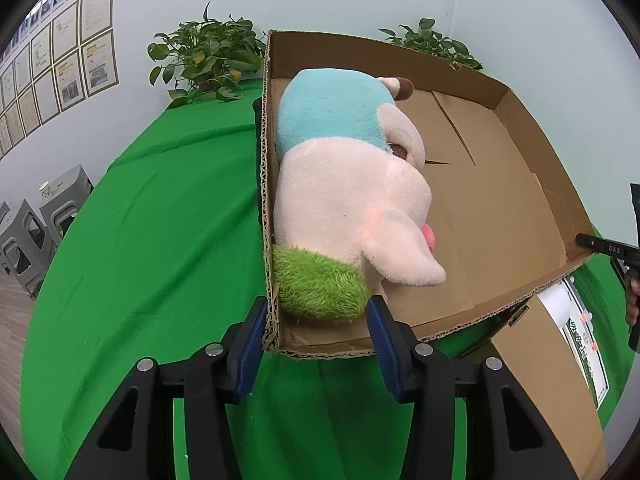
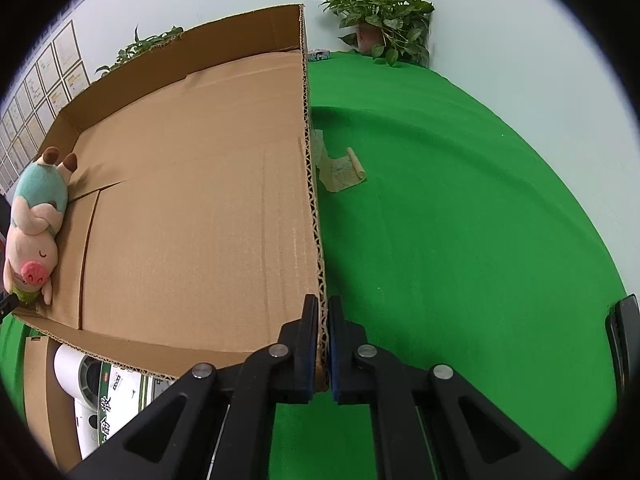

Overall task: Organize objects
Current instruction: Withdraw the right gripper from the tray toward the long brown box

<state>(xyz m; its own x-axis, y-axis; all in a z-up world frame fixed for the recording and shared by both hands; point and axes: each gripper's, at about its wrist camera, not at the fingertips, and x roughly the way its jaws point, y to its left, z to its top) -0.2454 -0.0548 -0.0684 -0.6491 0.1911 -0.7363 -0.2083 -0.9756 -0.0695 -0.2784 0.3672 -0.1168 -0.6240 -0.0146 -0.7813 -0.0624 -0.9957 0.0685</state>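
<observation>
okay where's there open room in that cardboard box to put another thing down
Most of the cardboard box floor is bare, from the plush pig across to the wall the right gripper pinches. Only the pig's side is crowded, where the left gripper straddles the corner.

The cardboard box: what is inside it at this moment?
Inside the cardboard box lies one plush pig, on its side against one wall. The rest of the floor is bare cardboard. What is beneath the toy is covered and cannot be seen.
</observation>
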